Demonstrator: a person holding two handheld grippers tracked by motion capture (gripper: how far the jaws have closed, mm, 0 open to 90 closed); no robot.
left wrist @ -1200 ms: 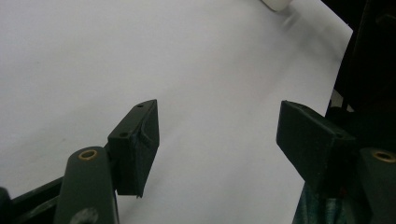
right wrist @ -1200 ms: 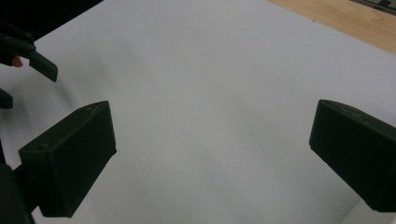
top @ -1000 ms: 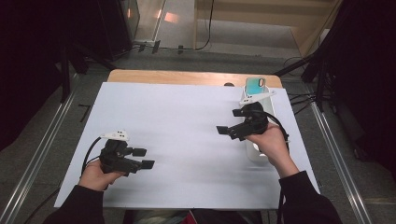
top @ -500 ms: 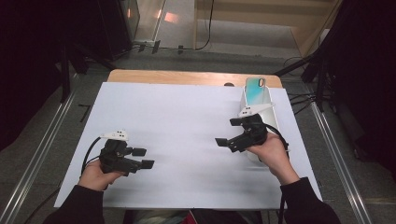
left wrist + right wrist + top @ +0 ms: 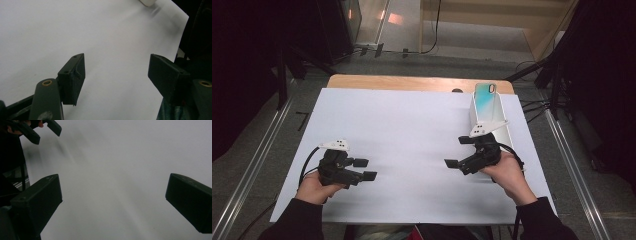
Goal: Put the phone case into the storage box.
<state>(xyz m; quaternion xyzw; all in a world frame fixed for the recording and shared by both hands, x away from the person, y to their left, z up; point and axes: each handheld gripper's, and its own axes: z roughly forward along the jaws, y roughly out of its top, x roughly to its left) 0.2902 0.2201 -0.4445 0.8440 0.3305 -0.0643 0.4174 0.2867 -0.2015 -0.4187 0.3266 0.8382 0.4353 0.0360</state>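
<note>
Both grippers, left [image 5: 364,169] and right [image 5: 458,151], held low (fingers apart, empty).

White sheet on the surface [image 5: 412,125] lay bare across its middle and left; open passage between the left tongs [image 5: 364,169] and right tongs [image 5: 458,152], well apart. Sole obstacle: a phone [image 5: 486,97] propped on a white stand [image 5: 504,135] at the far right, just behind the right tongs.

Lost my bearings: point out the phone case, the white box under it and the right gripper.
phone case [image 5: 485,96], high view, teal back panel.
white box [image 5: 504,134], high view, bare side strip.
right gripper [image 5: 459,151], high view, midway between its fingers.
</note>
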